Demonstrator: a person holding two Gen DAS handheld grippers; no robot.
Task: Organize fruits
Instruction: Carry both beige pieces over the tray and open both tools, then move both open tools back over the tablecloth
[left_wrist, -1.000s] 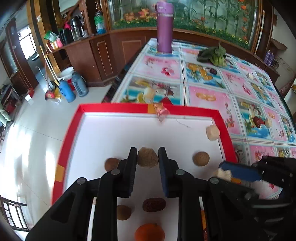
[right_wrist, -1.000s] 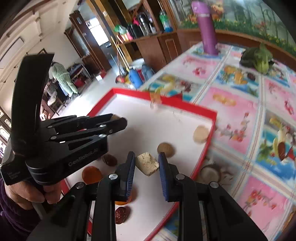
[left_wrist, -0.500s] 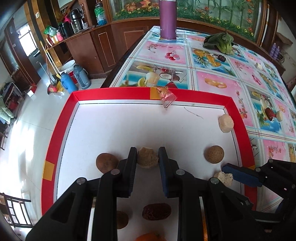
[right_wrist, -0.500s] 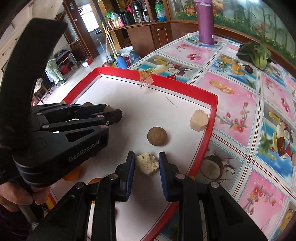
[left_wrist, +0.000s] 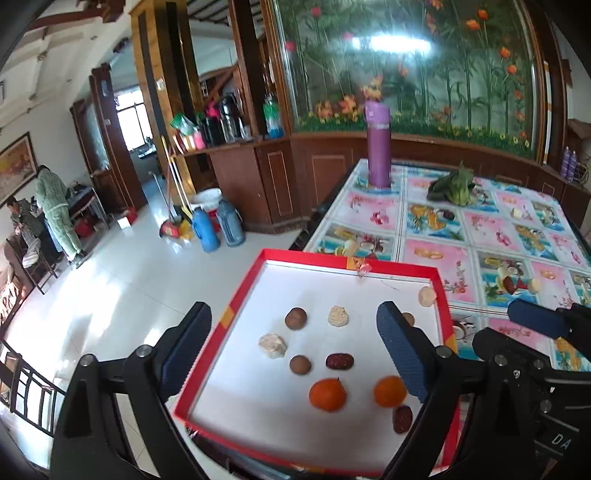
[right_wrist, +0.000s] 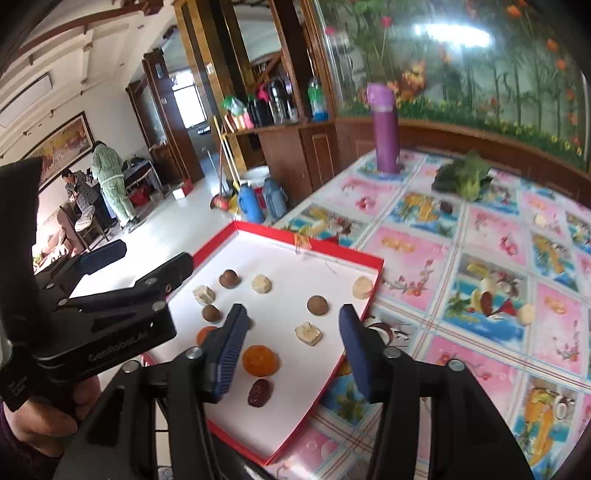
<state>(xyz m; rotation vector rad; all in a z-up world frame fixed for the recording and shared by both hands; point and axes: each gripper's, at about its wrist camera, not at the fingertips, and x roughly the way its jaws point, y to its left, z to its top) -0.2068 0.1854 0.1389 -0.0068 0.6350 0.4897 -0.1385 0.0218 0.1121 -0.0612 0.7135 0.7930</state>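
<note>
A red-rimmed white tray (left_wrist: 391, 266) (right_wrist: 334, 252) holds several loose fruits. Among them are two oranges (left_wrist: 327, 394) (right_wrist: 259, 360), dark red dates (left_wrist: 340, 361) (right_wrist: 260, 392), brown round fruits (left_wrist: 295, 318) (right_wrist: 317, 305) and beige chunks (left_wrist: 338, 316) (right_wrist: 308, 333). My left gripper (left_wrist: 293, 332) (right_wrist: 147, 258) hovers open above the tray's left half, holding nothing. My right gripper (right_wrist: 291, 321) is open too, raised over the tray's near right part, with a beige chunk lying on the tray below the gap. One blue-padded finger (left_wrist: 535, 321) of the right gripper shows in the left wrist view.
The tray sits at the corner of a table (left_wrist: 491, 229) (right_wrist: 480, 236) covered in a fruit-print cloth. A purple bottle (left_wrist: 377, 146) (right_wrist: 386, 129) and leafy greens (left_wrist: 454, 186) (right_wrist: 465, 179) stand farther back. Left of the table is tiled floor with blue flasks (left_wrist: 205, 229). A hand (right_wrist: 37, 417) grips the left tool.
Both grippers opened and let go of their beige chunks, which now lie on the tray. Both pulled up and back from the tray.
</note>
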